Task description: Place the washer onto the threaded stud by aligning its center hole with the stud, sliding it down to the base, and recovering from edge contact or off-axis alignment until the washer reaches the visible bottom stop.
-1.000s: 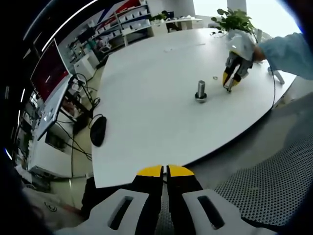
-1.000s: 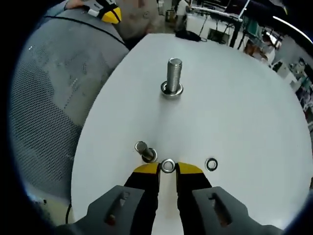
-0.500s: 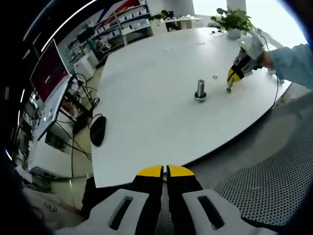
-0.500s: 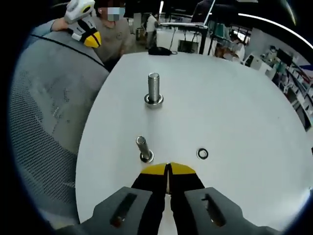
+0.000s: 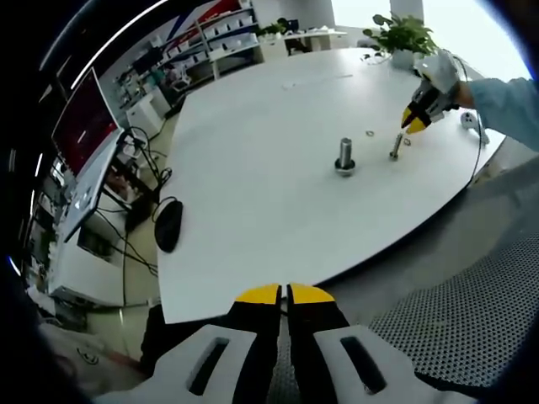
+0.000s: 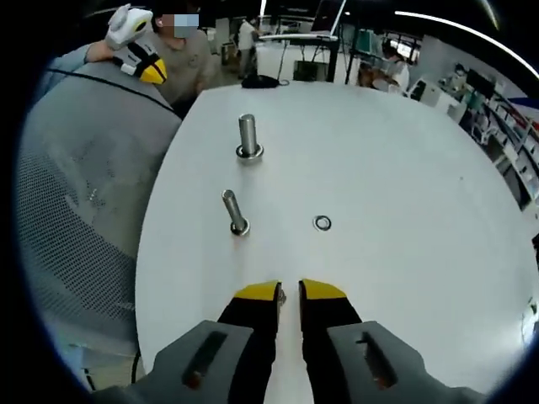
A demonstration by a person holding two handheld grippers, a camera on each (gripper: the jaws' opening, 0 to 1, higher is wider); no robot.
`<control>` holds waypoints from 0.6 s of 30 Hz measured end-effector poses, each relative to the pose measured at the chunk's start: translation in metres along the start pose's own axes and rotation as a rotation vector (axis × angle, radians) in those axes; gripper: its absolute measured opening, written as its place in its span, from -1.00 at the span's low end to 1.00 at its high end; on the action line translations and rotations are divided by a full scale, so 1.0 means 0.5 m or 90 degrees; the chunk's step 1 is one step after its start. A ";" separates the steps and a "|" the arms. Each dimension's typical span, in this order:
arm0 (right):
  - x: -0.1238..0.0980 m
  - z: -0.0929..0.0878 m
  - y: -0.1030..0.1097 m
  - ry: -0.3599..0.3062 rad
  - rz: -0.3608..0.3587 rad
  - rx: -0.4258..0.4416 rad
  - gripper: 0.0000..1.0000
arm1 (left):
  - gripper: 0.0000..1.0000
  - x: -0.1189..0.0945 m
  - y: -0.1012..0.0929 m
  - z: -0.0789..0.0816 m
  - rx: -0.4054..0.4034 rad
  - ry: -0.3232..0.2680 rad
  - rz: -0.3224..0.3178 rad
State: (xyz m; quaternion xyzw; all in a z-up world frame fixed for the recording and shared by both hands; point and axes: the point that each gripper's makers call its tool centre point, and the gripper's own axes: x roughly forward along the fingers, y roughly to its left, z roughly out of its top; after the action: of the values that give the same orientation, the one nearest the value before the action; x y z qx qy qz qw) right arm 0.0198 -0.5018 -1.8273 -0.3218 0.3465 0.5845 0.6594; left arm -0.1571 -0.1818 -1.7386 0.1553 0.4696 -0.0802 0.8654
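Right gripper (image 6: 289, 291) has lifted off the tabletop (image 6: 396, 168), fingers slightly apart; cannot tell if pinching a washer. Larger stud (image 6: 247, 135) waits at 11 o'clock. Left gripper (image 5: 284, 293) fingers pressed together.

White table (image 6: 396, 278): two upright studs (image 6: 248, 137) (image 6: 233, 212), loose washer (image 6: 322, 223).

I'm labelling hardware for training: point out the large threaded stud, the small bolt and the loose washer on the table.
large threaded stud (image 6: 248, 136): right gripper view, mid-shaft.
small bolt (image 6: 232, 210): right gripper view, mid-shaft.
loose washer (image 6: 322, 223): right gripper view, on its ring.
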 end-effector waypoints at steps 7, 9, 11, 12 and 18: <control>0.021 -0.014 0.022 0.030 0.022 0.001 -0.60 | -1.00 0.001 0.000 -0.001 0.002 0.002 0.000; 0.026 -0.015 0.025 0.036 0.022 0.002 -0.60 | -1.00 0.000 0.000 -0.001 0.002 0.002 0.000; 0.031 -0.019 0.024 0.044 0.019 -0.004 -0.60 | -1.00 0.001 0.000 -0.002 0.002 0.003 0.001; 0.031 -0.022 0.022 0.051 0.017 -0.012 -0.60 | -1.00 0.001 0.000 -0.002 0.003 0.004 0.001; 0.039 -0.027 0.014 0.068 0.017 -0.017 -0.60 | -1.00 0.000 0.000 -0.001 0.001 0.003 0.001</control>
State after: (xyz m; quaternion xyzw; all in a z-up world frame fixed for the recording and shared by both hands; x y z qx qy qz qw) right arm 0.0134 -0.5017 -1.8510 -0.3564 0.3777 0.5797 0.6279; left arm -0.1575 -0.1814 -1.7390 0.1564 0.4711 -0.0796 0.8644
